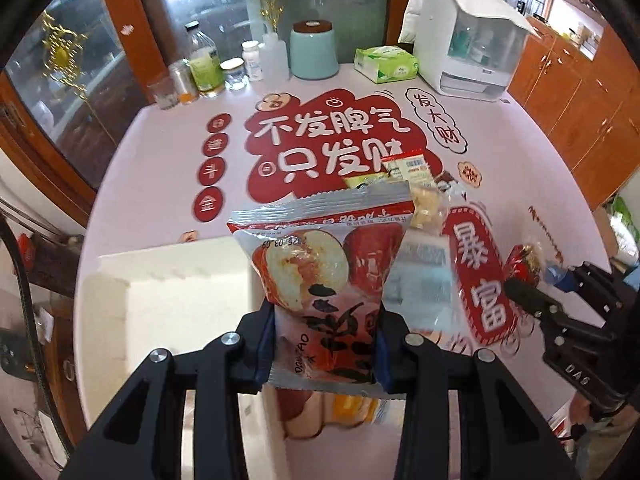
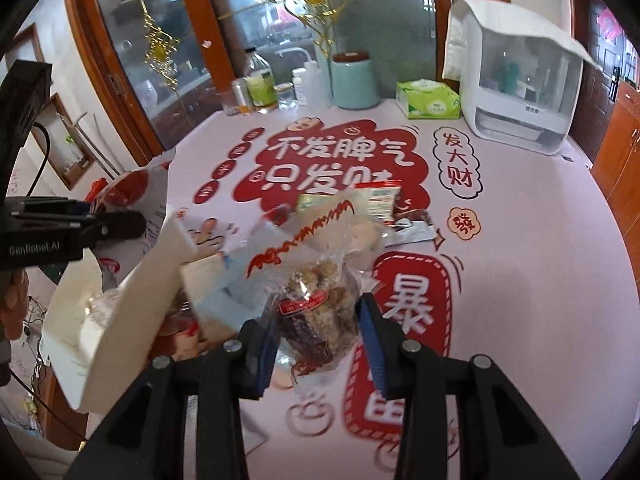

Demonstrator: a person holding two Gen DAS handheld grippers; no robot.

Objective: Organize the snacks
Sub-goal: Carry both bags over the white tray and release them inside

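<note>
My left gripper (image 1: 326, 344) is shut on a red and silver date snack packet (image 1: 324, 268) and holds it upright above the white storage box (image 1: 168, 280). The box holds other snacks (image 1: 320, 412) below the packet. My right gripper (image 2: 316, 332) is shut on a clear bag of brown nut candies (image 2: 316, 304), held above the table beside the box (image 2: 132, 316). More loose snack packets (image 2: 368, 208) lie in a pile in the middle of the table. The right gripper also shows in the left wrist view (image 1: 532, 292), and the left gripper in the right wrist view (image 2: 120, 224).
The round table has a pink cloth (image 1: 168, 152) with red Chinese lettering. At its far edge stand bottles and jars (image 1: 208, 68), a teal canister (image 1: 314, 50), a green tissue pack (image 1: 386, 64) and a white appliance (image 1: 464, 44). Wooden cabinets (image 1: 580, 92) stand to the right.
</note>
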